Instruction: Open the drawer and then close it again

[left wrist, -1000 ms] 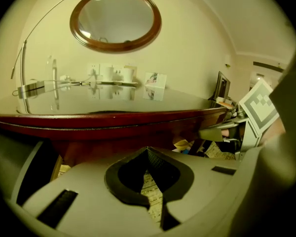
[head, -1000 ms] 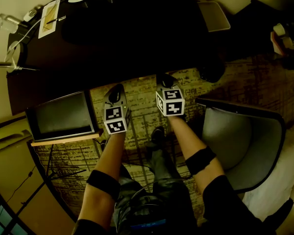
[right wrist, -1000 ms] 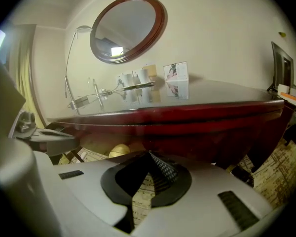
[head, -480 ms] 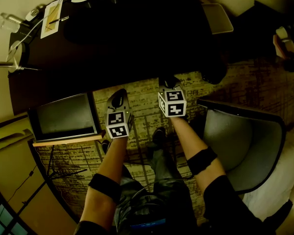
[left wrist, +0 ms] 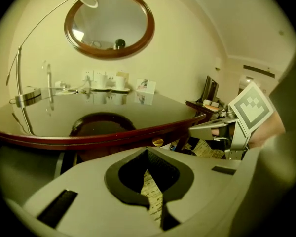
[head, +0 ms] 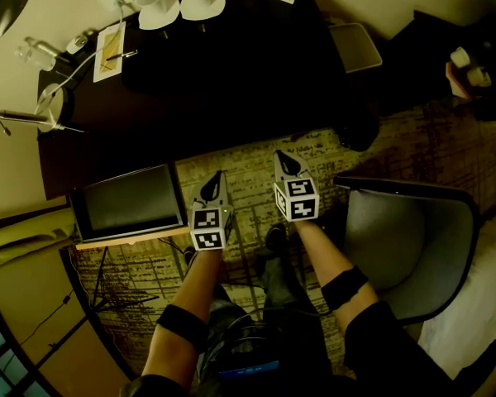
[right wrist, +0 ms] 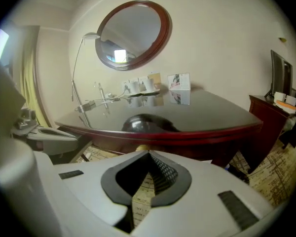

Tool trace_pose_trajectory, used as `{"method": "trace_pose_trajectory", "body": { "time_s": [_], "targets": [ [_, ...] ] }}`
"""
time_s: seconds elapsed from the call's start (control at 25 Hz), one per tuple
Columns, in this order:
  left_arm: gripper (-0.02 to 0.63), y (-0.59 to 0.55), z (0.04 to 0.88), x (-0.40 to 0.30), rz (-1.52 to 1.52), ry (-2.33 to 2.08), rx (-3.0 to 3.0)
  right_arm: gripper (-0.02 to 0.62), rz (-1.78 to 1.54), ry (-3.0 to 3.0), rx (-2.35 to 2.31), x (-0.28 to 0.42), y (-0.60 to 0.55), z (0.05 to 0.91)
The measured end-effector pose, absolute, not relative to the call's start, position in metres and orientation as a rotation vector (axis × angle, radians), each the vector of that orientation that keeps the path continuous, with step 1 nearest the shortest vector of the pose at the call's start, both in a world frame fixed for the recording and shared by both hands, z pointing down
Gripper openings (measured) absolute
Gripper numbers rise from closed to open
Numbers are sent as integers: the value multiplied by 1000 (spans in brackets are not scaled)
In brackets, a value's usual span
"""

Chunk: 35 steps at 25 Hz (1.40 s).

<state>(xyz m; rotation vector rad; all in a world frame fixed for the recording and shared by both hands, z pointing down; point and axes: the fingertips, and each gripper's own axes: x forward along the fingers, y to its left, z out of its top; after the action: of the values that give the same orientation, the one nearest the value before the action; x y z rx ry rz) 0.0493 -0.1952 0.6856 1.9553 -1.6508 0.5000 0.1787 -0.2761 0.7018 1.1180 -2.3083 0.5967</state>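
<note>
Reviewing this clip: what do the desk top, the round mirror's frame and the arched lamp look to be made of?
Desk top: dark wood, it seems, under a glossy varnish; it mirrors the cups and card standing on it. Mirror frame: reddish-brown polished wood, judging by its colour and sheen. Lamp: thin metal, probably chromed, given its bright silvery glints.

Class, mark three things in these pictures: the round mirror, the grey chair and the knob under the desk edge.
Round mirror [right wrist: 133, 34], right gripper view, on the middle of its glass.
Grey chair [head: 405, 238], head view, on its grey inside.
Knob [left wrist: 158, 142], left gripper view, on its rounded face.
</note>
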Motion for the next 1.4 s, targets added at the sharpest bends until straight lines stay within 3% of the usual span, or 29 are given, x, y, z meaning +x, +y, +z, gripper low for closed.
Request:
{"method": "trace_pose_trajectory", "body": {
  "time_s": [0.64, 1.4],
  "targets": [
    [0, -72, 510, -21, 465, -1706, 2124, 0, 524, -2596, 937, 91, -145, 503],
    [0, 75, 452, -151, 412, -1851, 2102, 0, 507, -2646, 756, -24, 5, 469]
  ]
}}
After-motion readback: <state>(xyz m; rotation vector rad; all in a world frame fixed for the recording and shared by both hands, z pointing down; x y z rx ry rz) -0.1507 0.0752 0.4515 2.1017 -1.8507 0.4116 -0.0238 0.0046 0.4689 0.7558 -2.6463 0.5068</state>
